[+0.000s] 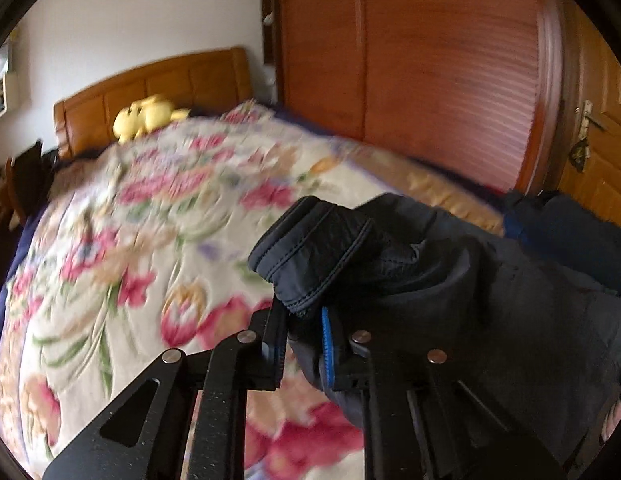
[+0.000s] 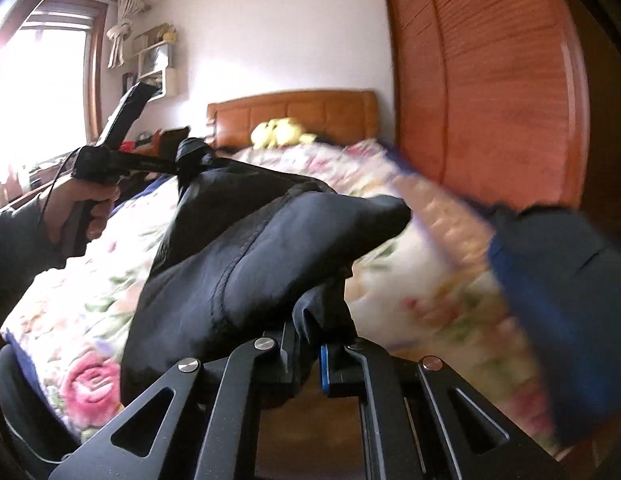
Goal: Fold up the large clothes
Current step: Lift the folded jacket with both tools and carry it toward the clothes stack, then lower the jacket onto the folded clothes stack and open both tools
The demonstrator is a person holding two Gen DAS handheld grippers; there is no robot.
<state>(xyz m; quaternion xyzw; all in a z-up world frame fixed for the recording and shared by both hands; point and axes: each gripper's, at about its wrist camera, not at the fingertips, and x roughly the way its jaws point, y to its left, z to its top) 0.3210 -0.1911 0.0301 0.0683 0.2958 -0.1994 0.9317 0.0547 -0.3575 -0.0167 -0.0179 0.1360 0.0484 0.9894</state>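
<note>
One bed (image 1: pixel 122 216) under a flowered quilt, tall wooden wardrobe (image 1: pixel 430 60) along its far side, one yellow plush toy (image 1: pixel 150 116) at the headboard end. One dark jacket (image 2: pixel 238 248), lifted clear of the quilt near the foot edge and stretched between both tools, probably to shake it flat before laying it out for folding. Second dark-and-blue garment (image 2: pixel 558 304) blurred at the bed's wardrobe-side corner. Two grippers: left gripper (image 1: pixel 304 340) pinched on a thick stitched edge, perhaps cuff or collar; right gripper (image 2: pixel 310 354) pressed together on another bunch of the same jacket. One hand (image 2: pixel 76 208) on the left tool's handle.
</note>
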